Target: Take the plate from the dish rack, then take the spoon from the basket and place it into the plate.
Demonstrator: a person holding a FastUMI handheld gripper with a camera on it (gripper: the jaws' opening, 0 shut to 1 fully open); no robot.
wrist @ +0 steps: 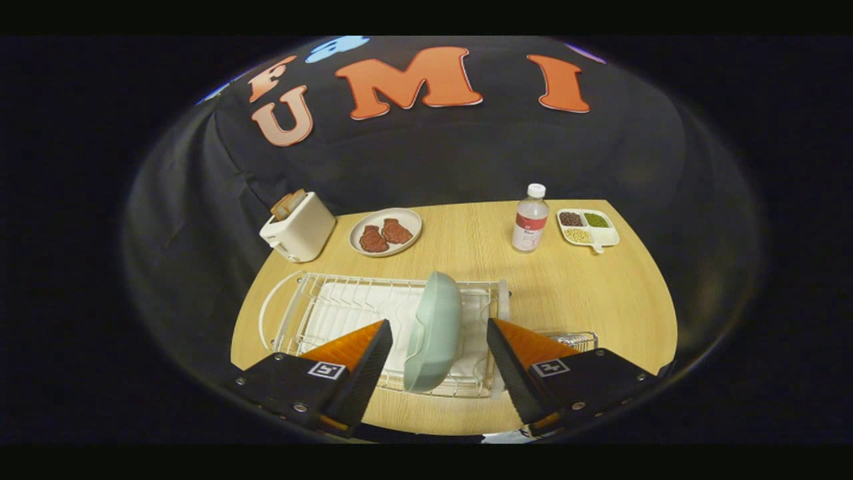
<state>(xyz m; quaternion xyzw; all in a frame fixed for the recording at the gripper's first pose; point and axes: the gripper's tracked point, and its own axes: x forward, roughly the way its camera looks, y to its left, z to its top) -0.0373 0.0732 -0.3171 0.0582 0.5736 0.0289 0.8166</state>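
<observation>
The gripper (436,343) hangs above the near side of the dish rack (313,313), looking down along its two fingers. Its jaws stand wide apart, neither touching anything. The left finger (356,350), orange on its outer face with a dark ribbed pad inside, sits over the rack's middle section. The right finger (516,353) sits over the rack's right end. Both black finger mounts carry a small square marker.

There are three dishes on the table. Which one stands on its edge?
The pale green plate in the white dish rack, between the open gripper fingers. The round plate of meat and the divided tray lie flat, beyond the rack.
</observation>
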